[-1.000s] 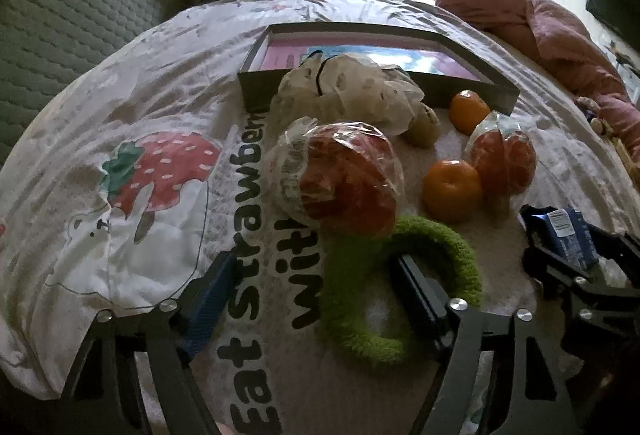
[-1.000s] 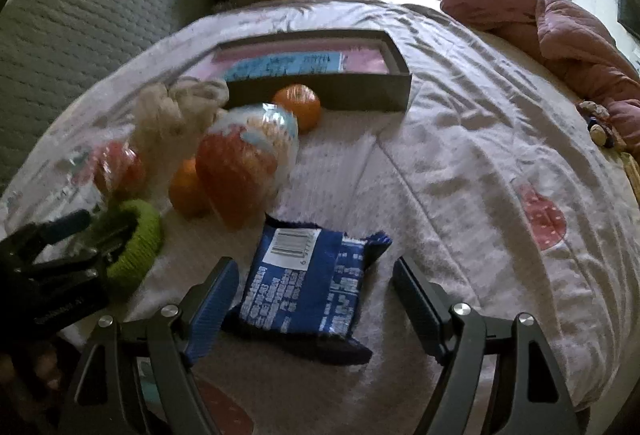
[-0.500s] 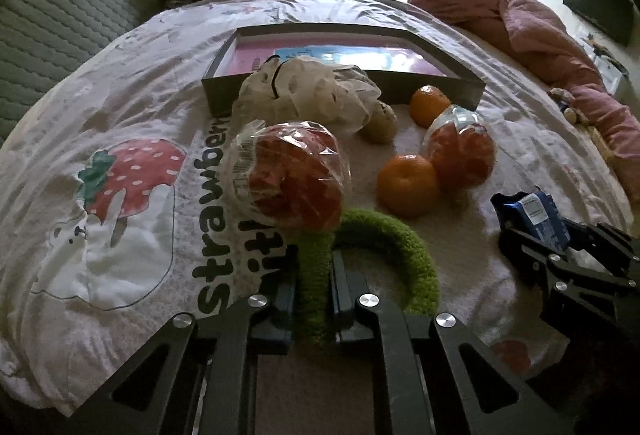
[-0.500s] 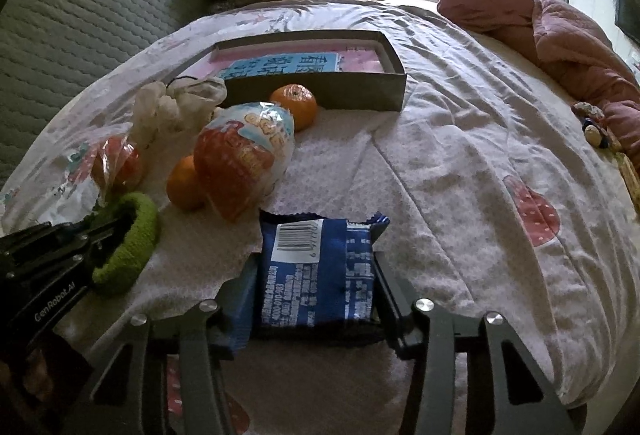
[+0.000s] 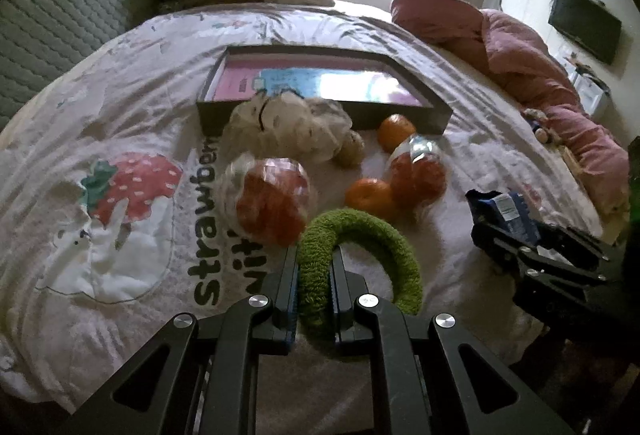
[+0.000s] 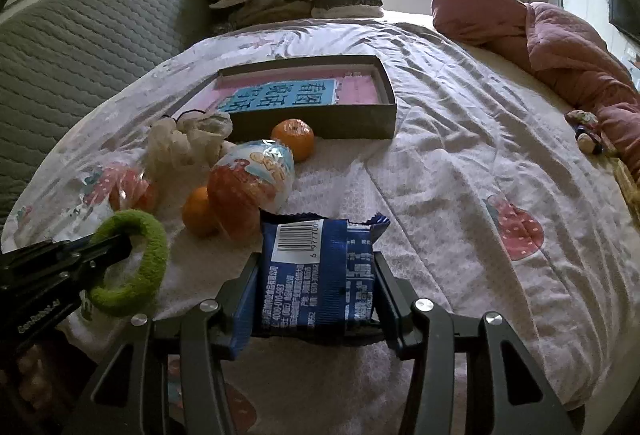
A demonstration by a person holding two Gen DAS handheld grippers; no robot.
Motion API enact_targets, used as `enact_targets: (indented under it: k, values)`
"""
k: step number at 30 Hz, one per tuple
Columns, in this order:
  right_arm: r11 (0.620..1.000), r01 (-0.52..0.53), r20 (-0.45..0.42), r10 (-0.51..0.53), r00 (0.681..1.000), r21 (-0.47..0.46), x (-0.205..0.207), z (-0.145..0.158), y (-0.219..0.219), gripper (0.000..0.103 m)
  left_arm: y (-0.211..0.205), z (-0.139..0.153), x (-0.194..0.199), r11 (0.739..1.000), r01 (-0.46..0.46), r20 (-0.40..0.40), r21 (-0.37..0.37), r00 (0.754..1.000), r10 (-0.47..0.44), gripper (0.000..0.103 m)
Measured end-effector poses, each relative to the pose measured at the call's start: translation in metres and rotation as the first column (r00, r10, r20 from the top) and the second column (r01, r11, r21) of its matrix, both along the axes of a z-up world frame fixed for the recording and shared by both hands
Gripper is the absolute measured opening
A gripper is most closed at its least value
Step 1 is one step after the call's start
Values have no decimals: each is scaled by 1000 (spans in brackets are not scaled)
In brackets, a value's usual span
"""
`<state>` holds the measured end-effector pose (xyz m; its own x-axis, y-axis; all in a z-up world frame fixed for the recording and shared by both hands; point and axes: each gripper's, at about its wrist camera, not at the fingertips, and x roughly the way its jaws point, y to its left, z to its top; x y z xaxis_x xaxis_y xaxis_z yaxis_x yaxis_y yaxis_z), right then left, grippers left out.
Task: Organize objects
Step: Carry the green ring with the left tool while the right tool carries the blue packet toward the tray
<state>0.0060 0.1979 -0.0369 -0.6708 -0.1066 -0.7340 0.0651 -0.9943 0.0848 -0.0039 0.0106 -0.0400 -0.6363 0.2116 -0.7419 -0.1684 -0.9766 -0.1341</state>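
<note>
Left hand-held gripper (image 5: 314, 267): clenched on green fuzzy ring (image 5: 360, 231).
Right hand-held gripper (image 6: 316, 275): grasping blue snack packet (image 6: 320, 271).
Box (image 6: 320, 119): on bed, 12 o'clock of packet.

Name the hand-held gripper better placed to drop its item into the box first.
Right, probably. The right hand-held gripper is shut on the blue packet, with bare sheet between it and the box. The left hand-held gripper, clamping the green ring, faces wrapped fruit and a bag.
</note>
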Motion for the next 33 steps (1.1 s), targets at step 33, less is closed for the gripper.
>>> enact_targets:
  k: [33]
  values:
    - [999,-51,-140,52,989,13,-28,57,-9,52,3,60,-26,1000,-10,-142,13,990,12,12]
